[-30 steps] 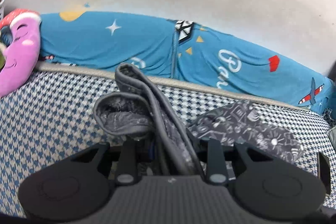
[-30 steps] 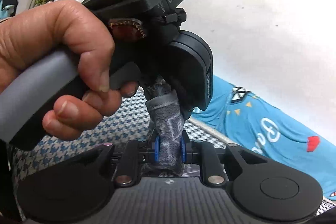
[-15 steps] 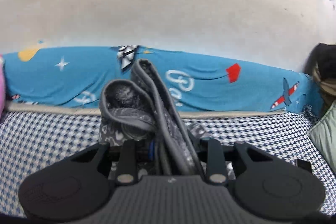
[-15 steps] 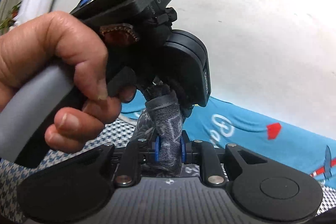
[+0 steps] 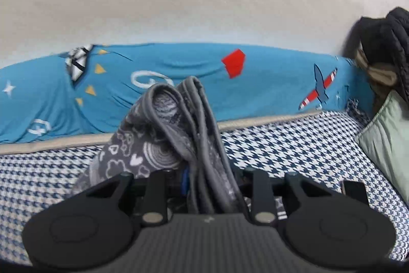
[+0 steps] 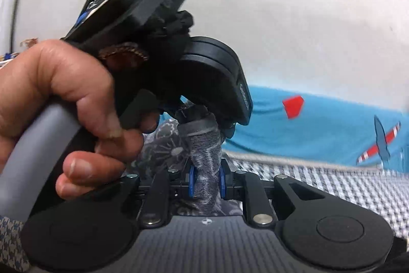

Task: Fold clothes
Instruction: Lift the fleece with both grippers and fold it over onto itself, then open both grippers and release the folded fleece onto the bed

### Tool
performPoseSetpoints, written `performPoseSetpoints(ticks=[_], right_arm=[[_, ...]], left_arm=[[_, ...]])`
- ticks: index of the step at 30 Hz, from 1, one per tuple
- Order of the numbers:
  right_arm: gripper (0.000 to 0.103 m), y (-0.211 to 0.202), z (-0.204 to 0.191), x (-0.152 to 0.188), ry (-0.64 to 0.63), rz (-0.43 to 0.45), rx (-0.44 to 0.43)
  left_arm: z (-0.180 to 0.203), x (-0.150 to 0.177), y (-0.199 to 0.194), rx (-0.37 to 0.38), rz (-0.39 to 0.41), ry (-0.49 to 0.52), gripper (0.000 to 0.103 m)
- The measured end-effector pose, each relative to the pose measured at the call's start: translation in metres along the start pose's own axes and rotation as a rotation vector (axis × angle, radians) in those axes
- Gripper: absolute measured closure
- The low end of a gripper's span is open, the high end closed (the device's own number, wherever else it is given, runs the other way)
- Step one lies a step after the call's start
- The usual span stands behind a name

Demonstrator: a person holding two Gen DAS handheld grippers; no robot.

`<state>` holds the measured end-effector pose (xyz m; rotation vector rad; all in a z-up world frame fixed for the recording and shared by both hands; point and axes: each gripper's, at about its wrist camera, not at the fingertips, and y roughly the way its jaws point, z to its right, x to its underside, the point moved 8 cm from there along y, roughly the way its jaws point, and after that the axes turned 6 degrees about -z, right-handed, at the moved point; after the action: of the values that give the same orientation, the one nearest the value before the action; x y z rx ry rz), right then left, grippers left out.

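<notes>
Cloth is bunching in both my grippers: the grey patterned garment [image 5: 156, 145] is hanging above the checked bed [image 5: 294, 145], my left gripper [image 5: 204, 186] and right gripper [image 6: 205, 181] clamping neighbouring folds, nearly touching.

Two tongs are counted, the left tongs [image 5: 209, 186] and right tongs [image 6: 205, 181]; one grey patterned garment [image 5: 163, 129], one hand [image 6: 64, 104], one green cushion [image 5: 388, 142].

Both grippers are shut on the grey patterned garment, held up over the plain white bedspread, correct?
Not quite: the bedspread is a blue-and-white houndstooth check, not plain white, as the left wrist view shows. The rest holds: left gripper and right gripper are both shut on the grey patterned garment.
</notes>
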<state>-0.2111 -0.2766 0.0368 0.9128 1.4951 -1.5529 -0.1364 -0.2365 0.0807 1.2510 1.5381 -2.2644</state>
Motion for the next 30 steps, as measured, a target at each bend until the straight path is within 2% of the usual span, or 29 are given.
performPoseSetpoints(ticks=[6,9,11,15,18,20,21,23,26,30], right_arm=[[0.086,0.014,0.026,0.016,0.1,-0.079,0.022],[0.086,0.029,0.031,0.022,0.164,-0.12,0.027],[0.086,0.034,0.039,0.026,0.211,-0.145,0.029],[0.084,0.046,0.057,0.034,0.311,-0.201,0.052],[0.078,0.053,0.07,0.039,0.373,-0.233,0.069],[0.066,0.035,0.08,0.051,0.401,-0.243,0.095],[0.063,0.035,0.082,0.052,0.417,-0.244,0.114],[0.061,0.031,0.092,0.052,0.437,-0.234,0.151],[0.061,0.036,0.113,0.048,0.47,-0.218,0.152],[0.061,-0.011,0.1,0.031,0.408,-0.156,0.166]], left_arm=[[0.015,0.007,0.039,0.067,-0.074,0.026,0.074],[0.02,0.01,0.051,0.096,-0.087,0.021,0.067],[0.023,0.011,0.055,0.11,-0.083,0.019,0.059],[0.028,0.007,0.052,0.13,-0.061,0.009,0.05],[0.026,0.001,0.04,0.112,-0.029,0.013,0.04],[0.02,-0.002,0.03,0.103,-0.013,0.006,0.034],[0.016,-0.004,0.025,0.099,-0.005,0.003,0.033],[0.006,-0.006,0.015,0.08,0.007,-0.005,0.03],[-0.012,-0.004,0.001,0.041,0.011,-0.008,0.029],[-0.045,0.007,-0.018,-0.014,0.011,-0.053,0.027]])
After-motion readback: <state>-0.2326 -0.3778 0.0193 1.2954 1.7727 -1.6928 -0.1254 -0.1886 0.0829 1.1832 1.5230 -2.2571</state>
